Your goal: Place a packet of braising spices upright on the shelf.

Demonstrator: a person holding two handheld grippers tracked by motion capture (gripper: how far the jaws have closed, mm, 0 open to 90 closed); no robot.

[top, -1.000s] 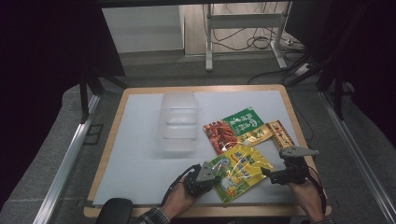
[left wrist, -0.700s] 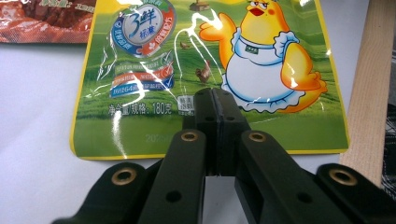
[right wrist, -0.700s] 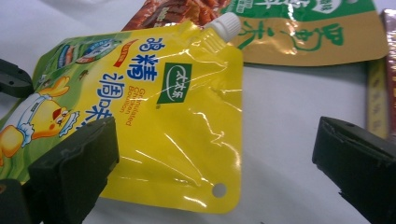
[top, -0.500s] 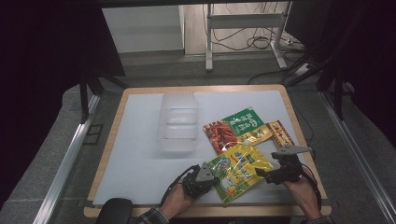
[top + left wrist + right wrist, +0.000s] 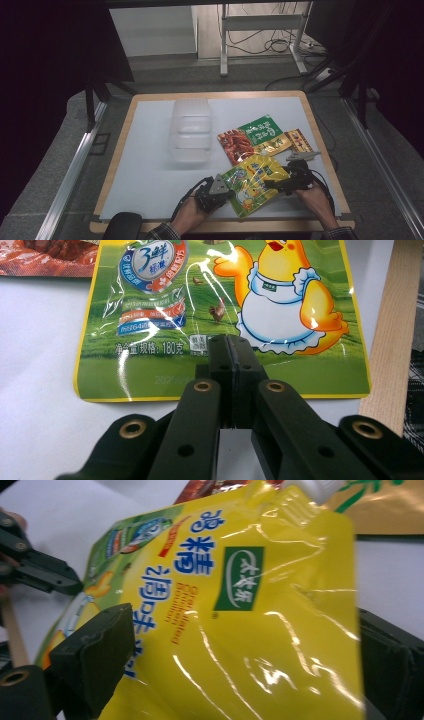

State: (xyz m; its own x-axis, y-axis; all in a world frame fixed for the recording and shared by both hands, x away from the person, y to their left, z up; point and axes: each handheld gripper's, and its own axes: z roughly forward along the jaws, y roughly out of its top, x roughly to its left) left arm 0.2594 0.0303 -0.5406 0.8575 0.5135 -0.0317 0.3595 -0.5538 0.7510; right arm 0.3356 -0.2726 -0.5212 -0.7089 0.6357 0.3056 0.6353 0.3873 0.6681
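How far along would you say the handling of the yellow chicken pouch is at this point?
Done: the left gripper is shut on the yellow pouch's bottom edge. In hand: the right gripper has been closing, its jaws either side of the pouch's top, not clearly pressing. Left: lifting it; the clear container holds nothing.

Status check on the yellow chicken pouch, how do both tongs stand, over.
Left tongs shut on yellow pouch at its bottom edge. Right tongs straddle its other end, just closing, not pressing yet. Red and green packets lie close behind, not blocking.
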